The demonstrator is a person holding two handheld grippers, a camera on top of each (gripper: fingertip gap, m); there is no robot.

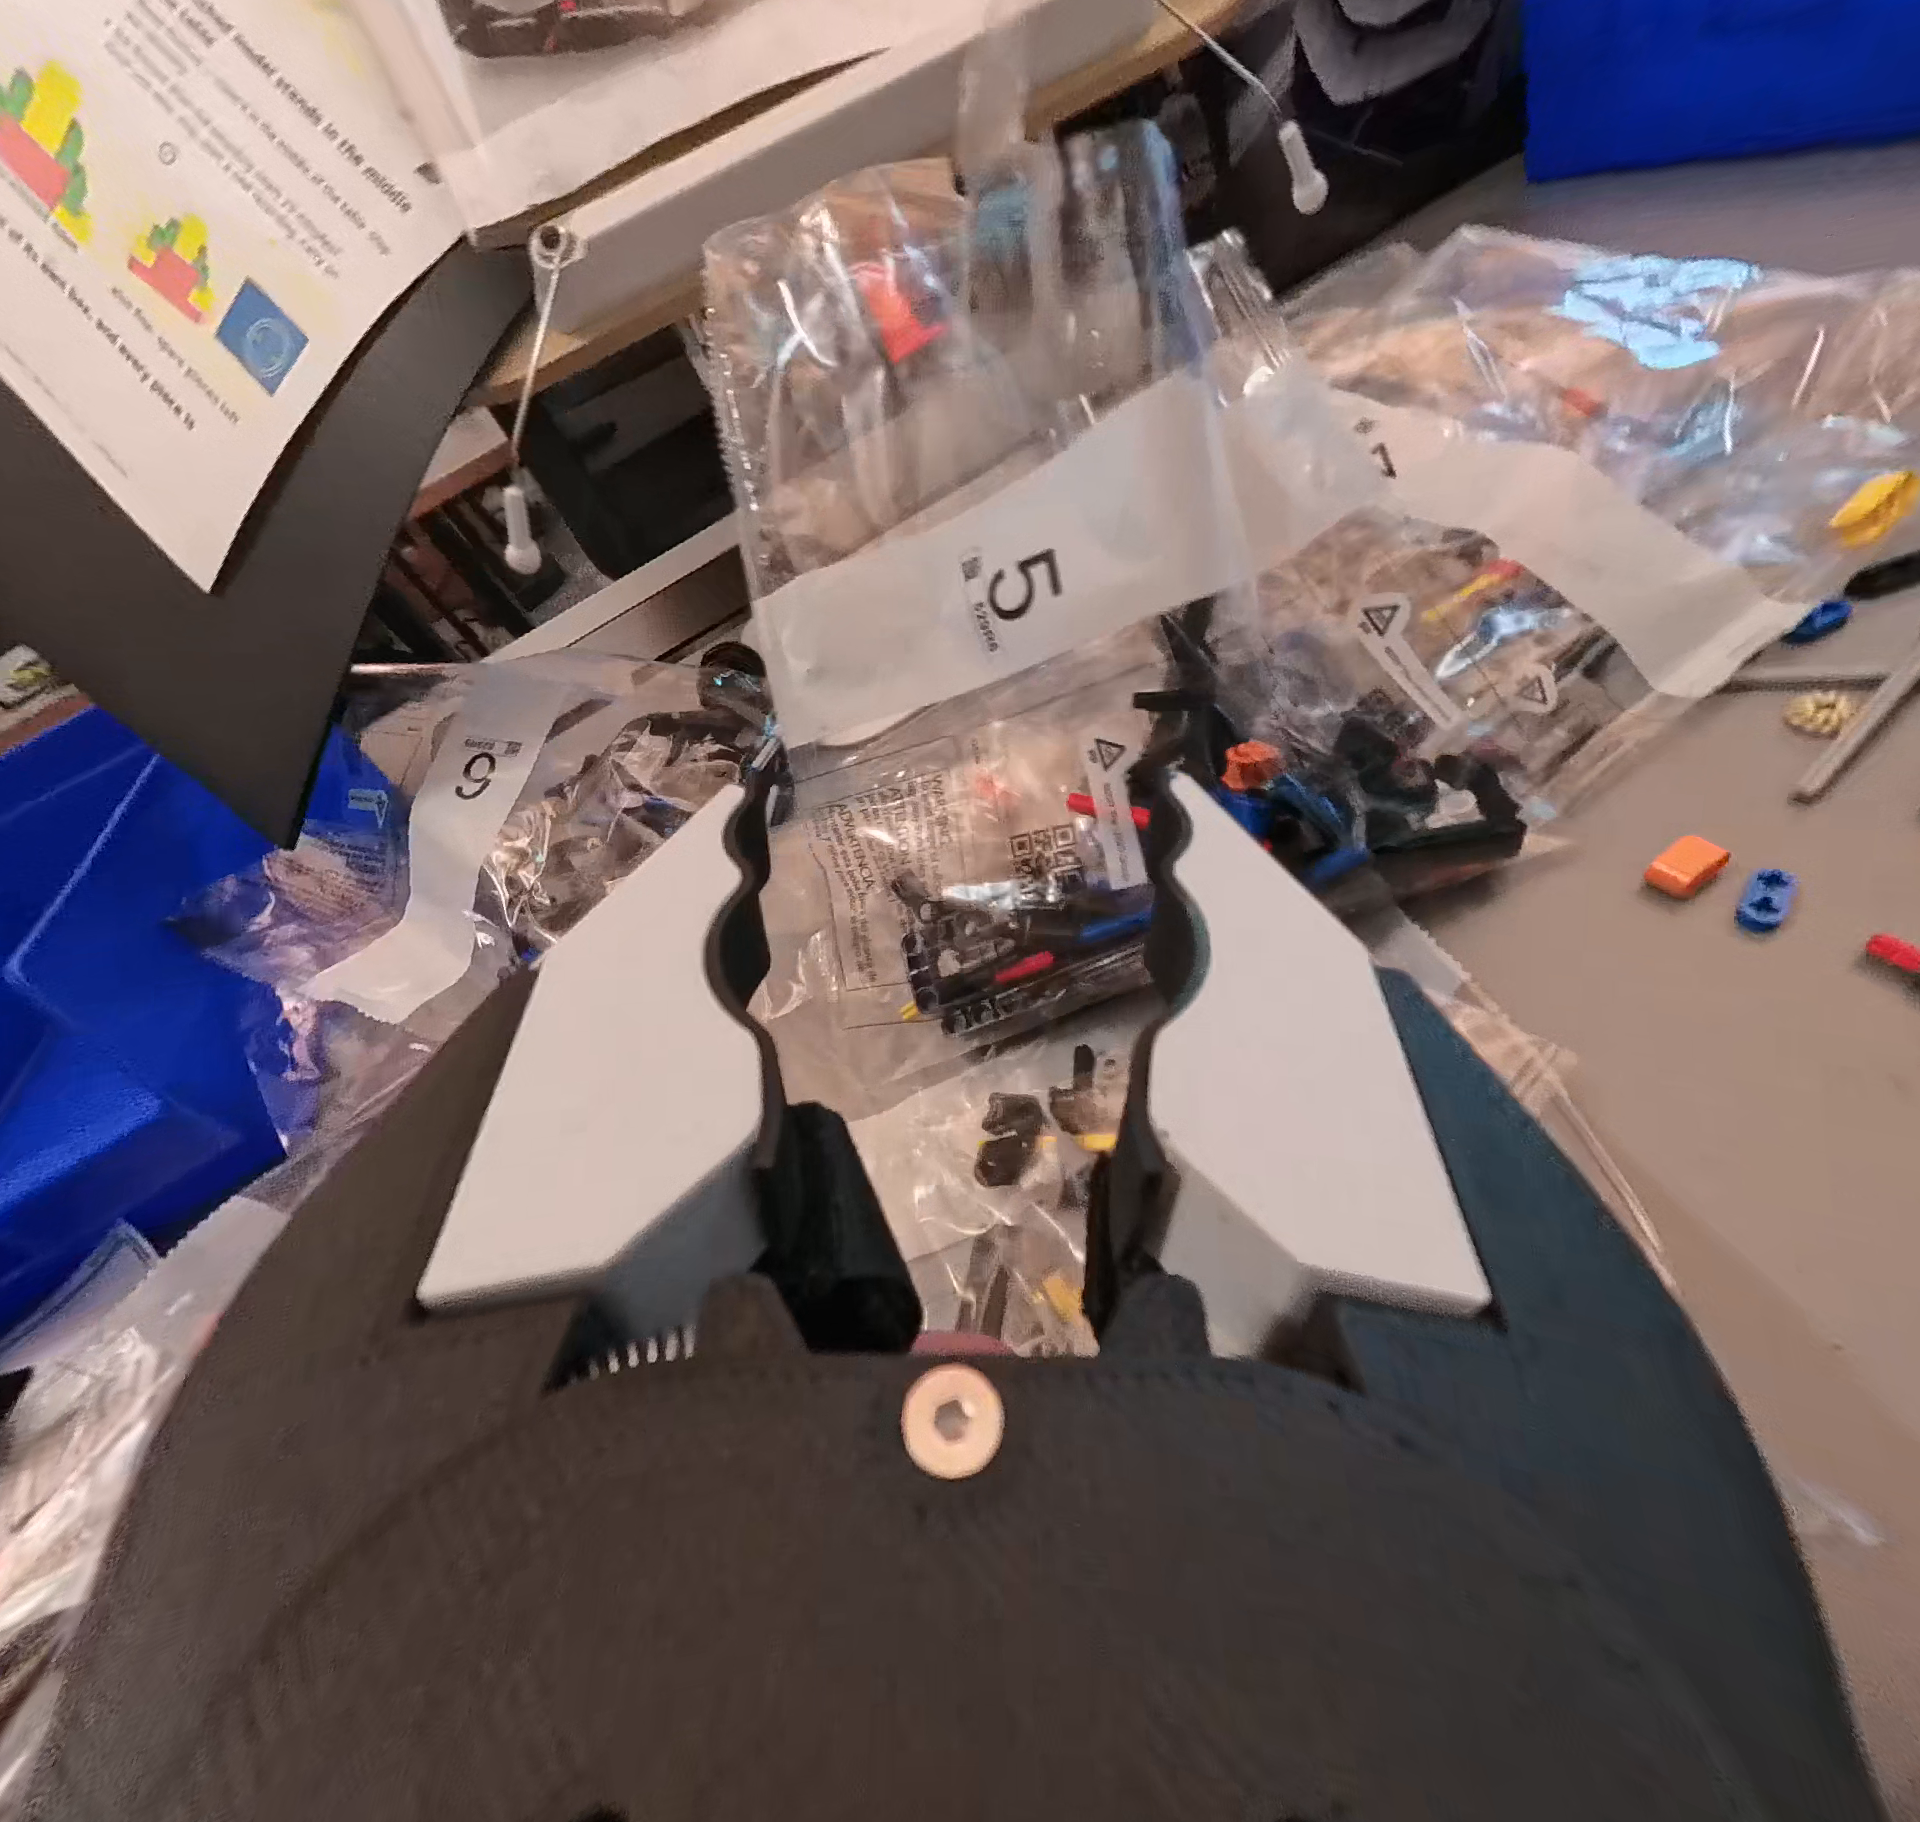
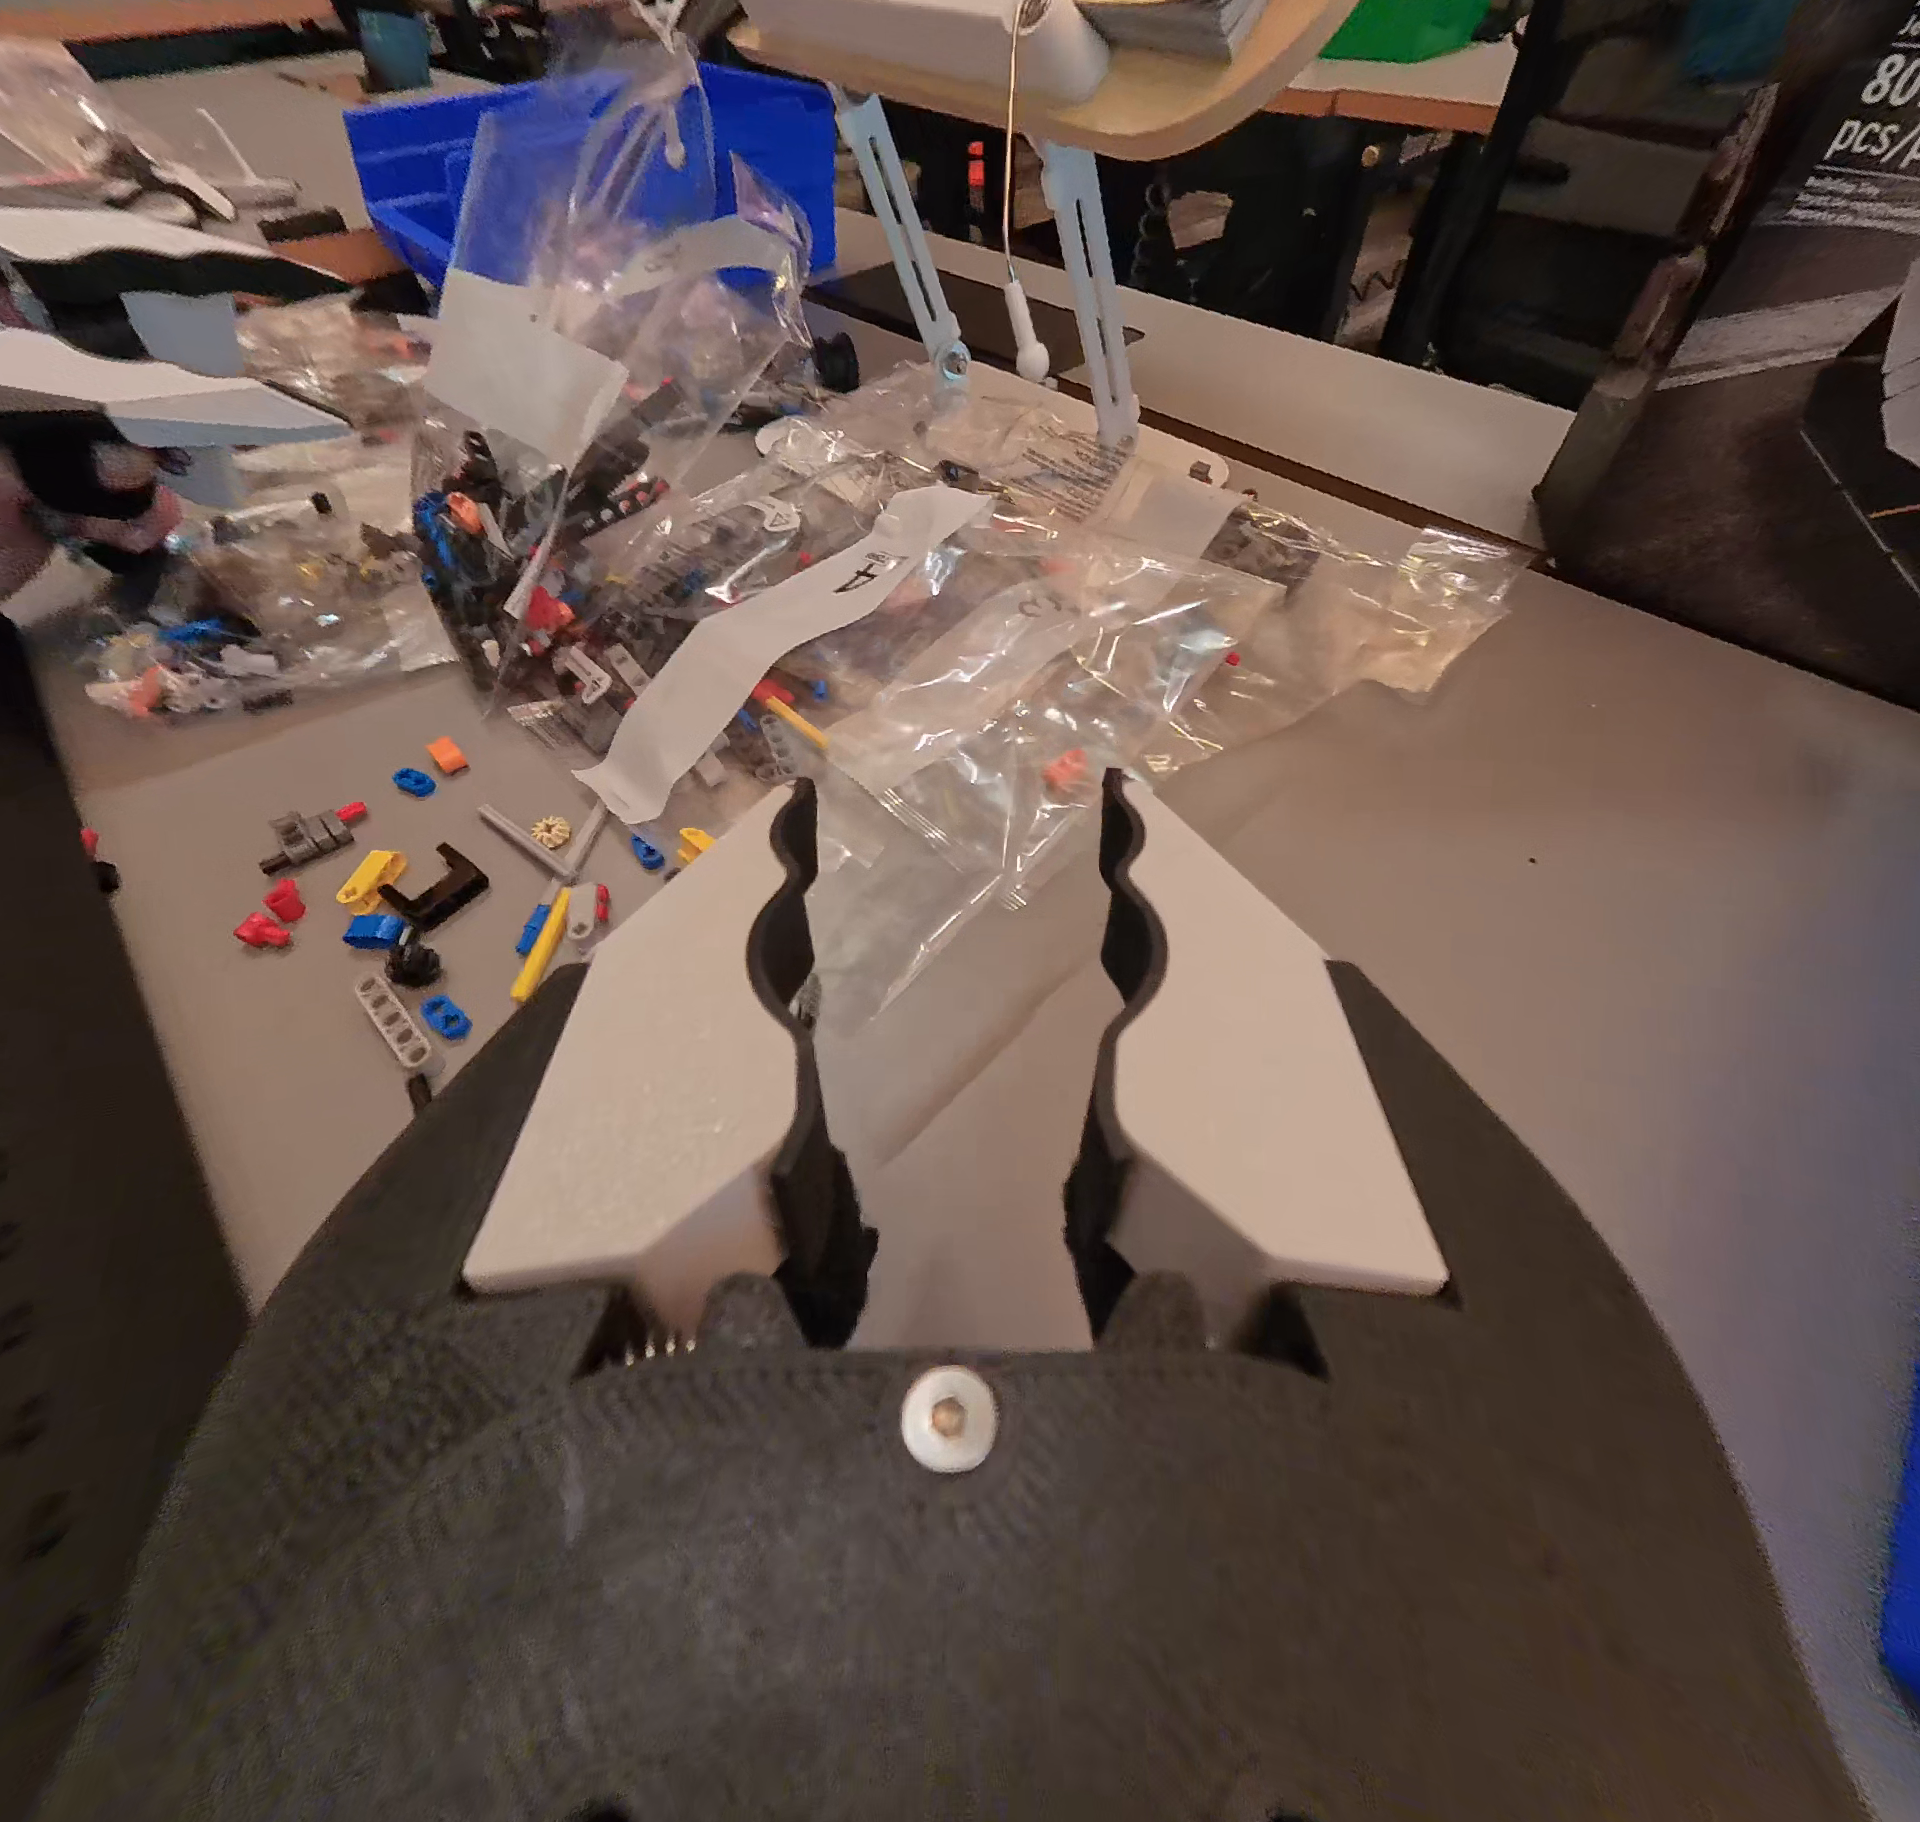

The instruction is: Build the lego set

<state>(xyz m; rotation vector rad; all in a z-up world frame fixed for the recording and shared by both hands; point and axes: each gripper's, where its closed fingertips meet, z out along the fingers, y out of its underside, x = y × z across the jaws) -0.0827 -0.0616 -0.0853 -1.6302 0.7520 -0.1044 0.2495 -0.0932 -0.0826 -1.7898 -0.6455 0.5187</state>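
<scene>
My left gripper [image 1: 961, 796] is open and empty. It hangs over a clear numbered bag of lego parts [image 1: 997, 692] that stands up among other bags. A second numbered bag [image 1: 499, 837] lies to its left and a large bag [image 1: 1507, 546] to its right. My right gripper [image 2: 956, 785] is open and empty above a flat, mostly empty clear bag [image 2: 997, 806]. Loose red, blue, yellow and black lego pieces [image 2: 395, 899] lie on the grey table [image 2: 1507, 889] to its left. An upright bag of parts [image 2: 582, 484] stands farther back.
A book stand [image 2: 1081, 89] holds the open instruction booklet [image 1: 197, 162] above the bags. Blue bins [image 1: 114, 993] sit at the left, and they also show in the right wrist view [image 2: 436, 172]. The dark set box [image 2: 1787, 401] stands at the right. Loose orange and blue pieces [image 1: 1688, 863] lie on the table.
</scene>
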